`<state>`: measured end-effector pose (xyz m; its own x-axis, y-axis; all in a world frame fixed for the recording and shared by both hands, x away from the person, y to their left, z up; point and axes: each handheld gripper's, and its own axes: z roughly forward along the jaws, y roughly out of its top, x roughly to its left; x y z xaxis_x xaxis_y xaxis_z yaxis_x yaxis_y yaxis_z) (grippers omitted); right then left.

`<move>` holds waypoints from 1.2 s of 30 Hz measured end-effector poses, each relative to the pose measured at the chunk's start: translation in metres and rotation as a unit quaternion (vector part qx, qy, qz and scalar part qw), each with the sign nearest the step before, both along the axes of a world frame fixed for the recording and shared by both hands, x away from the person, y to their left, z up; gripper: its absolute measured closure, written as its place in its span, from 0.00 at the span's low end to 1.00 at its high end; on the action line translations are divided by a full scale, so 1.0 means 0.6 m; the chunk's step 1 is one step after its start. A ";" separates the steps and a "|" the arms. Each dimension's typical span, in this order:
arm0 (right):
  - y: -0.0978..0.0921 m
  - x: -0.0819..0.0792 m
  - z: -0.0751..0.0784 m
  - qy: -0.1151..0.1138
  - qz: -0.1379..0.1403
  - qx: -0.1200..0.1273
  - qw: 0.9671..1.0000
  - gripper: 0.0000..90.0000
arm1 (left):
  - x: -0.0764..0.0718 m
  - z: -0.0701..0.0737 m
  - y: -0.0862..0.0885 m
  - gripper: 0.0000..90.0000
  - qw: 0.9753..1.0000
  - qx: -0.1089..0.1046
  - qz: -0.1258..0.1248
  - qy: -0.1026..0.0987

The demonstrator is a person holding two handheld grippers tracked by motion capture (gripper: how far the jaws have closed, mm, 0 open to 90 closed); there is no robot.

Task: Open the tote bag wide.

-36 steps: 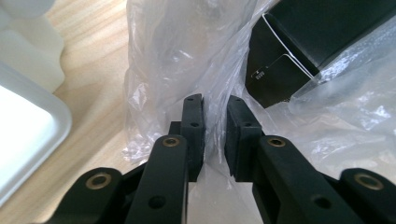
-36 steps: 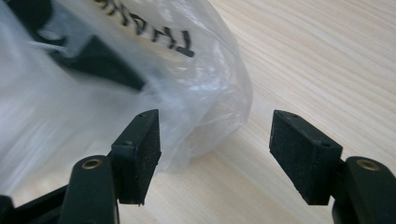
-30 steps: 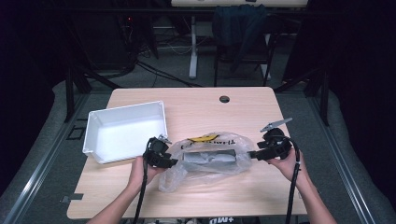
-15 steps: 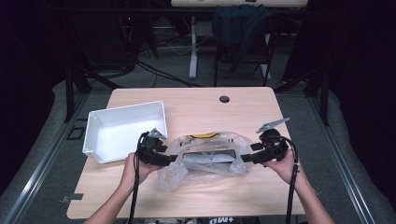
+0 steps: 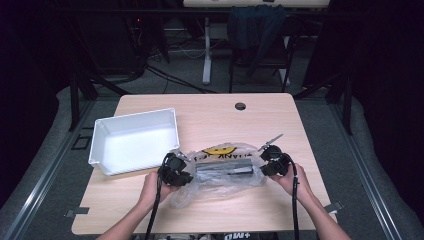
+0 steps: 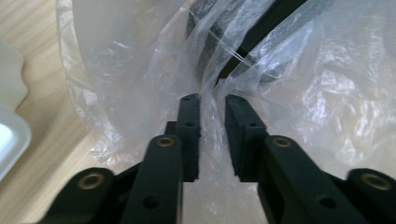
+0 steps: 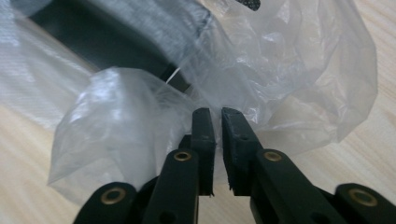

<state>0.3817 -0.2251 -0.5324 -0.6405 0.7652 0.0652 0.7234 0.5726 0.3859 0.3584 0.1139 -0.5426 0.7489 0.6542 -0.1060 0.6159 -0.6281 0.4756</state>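
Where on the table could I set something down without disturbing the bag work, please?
Bare wood lies along the far edge around the cable hole, right of the white bin, and along the near edge below the plastic bag. The middle is crowded: left gripper and right gripper pinch the bag's ends.

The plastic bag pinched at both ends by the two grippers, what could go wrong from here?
1. The plastic bag is thin film, and the left gripper and right gripper each pinch only a small fold of it; pulling apart could tear it or let a fold slip out.
2. The dark object inside looks heavy for the film; lifting may sag the bag or spill it through an opening.
3. The white bin sits close to the left gripper and could get bumped.
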 end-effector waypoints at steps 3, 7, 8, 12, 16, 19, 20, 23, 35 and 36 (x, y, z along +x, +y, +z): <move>0.004 0.006 -0.005 -0.005 0.001 -0.019 1.000 0.96 | 0.001 -0.003 -0.003 0.90 1.000 0.002 -0.005 0.002; 0.004 0.004 -0.008 -0.001 0.002 -0.030 1.000 0.98 | -0.008 -0.009 -0.010 0.94 1.000 0.000 -0.017 0.007; 0.002 0.004 -0.005 0.004 0.010 -0.040 0.999 0.98 | -0.010 -0.009 -0.013 0.94 1.000 0.001 -0.021 0.008; -0.009 -0.002 -0.002 0.000 0.002 -0.042 0.999 0.98 | -0.016 -0.003 -0.016 0.94 1.000 -0.003 -0.026 0.008; -0.025 0.008 0.008 -0.027 -0.026 -0.026 0.999 0.97 | -0.002 0.011 0.008 0.94 0.999 -0.041 0.009 -0.003; -0.031 0.024 0.012 -0.040 -0.047 -0.007 0.998 0.96 | 0.011 0.009 0.017 0.94 0.997 -0.052 0.044 -0.022; -0.031 0.030 0.012 -0.043 -0.050 -0.007 0.998 0.96 | 0.015 0.007 0.016 0.95 0.997 -0.050 0.055 -0.029; -0.024 0.045 0.006 -0.048 -0.057 -0.014 0.997 0.96 | 0.025 -0.001 0.009 0.97 0.995 -0.037 0.078 -0.040; -0.018 0.030 -0.017 -0.010 -0.012 -0.076 0.997 0.96 | 0.004 -0.017 -0.003 0.95 1.000 0.014 0.009 -0.001; -0.017 0.027 -0.017 -0.003 -0.007 -0.078 0.997 0.96 | 0.002 -0.016 -0.001 0.93 1.000 0.008 0.003 0.004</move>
<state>0.3976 -0.2355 -0.5424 -0.6295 0.7747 -0.0595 0.7298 0.6158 0.2969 0.3599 0.1136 -0.5520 0.7436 0.6609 -0.1011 0.6239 -0.6315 0.4604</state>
